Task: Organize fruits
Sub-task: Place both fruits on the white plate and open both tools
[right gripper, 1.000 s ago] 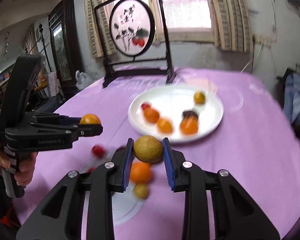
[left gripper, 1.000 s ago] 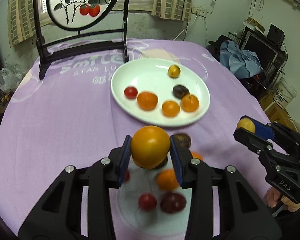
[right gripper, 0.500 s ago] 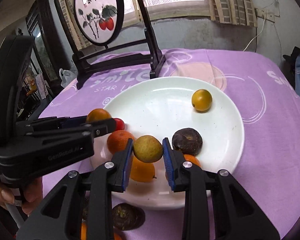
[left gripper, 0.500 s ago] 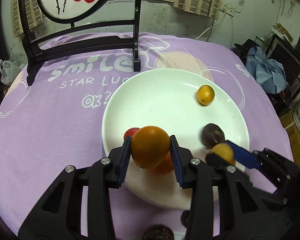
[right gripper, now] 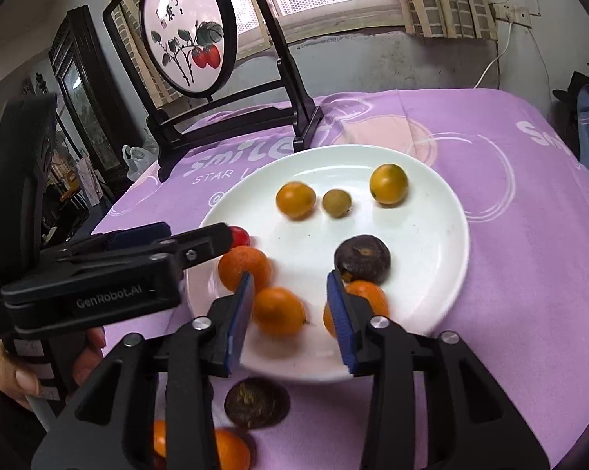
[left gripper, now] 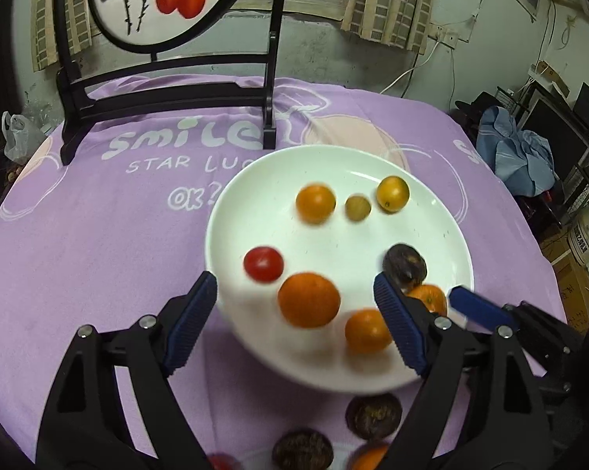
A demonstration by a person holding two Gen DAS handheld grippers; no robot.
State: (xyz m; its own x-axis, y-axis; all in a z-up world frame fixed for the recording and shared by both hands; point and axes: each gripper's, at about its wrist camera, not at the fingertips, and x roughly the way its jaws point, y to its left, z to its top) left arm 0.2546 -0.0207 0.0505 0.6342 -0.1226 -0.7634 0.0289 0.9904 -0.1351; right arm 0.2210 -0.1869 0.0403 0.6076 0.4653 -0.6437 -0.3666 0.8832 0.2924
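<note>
A white plate (left gripper: 333, 160) (right gripper: 431, 235) on the purple cloth holds several fruits. My left gripper (left gripper: 294, 297) (right gripper: 192, 235) hangs over its near edge, jaws opening wide with nothing pressed between them. A blurred orange fruit (left gripper: 316, 203) (right gripper: 295, 199) lies at the plate's far side beside a small yellow-green fruit (left gripper: 357, 207) (right gripper: 336, 203) and a yellow one (left gripper: 392, 193). My right gripper (right gripper: 290, 286) (left gripper: 474, 307) is over the plate's near rim, jaws opening and empty, above an orange (right gripper: 278, 311). A red tomato (left gripper: 263, 263) and a dark fruit (right gripper: 363, 258) also lie on the plate.
Off the plate, near me, lie dark fruits (left gripper: 374, 415) (right gripper: 255, 401) and an orange (right gripper: 227, 450). A black-framed painted screen (left gripper: 165, 0) (right gripper: 188, 31) stands behind the plate. A person's hand (right gripper: 12, 368) holds the left gripper. Clutter with a blue cloth (left gripper: 521, 156) sits beyond the table's right edge.
Both grippers moved forward over the plate and opened. The orange fruit left the left jaws and the yellow-green fruit left the right jaws; both now lie on the plate's far side.
</note>
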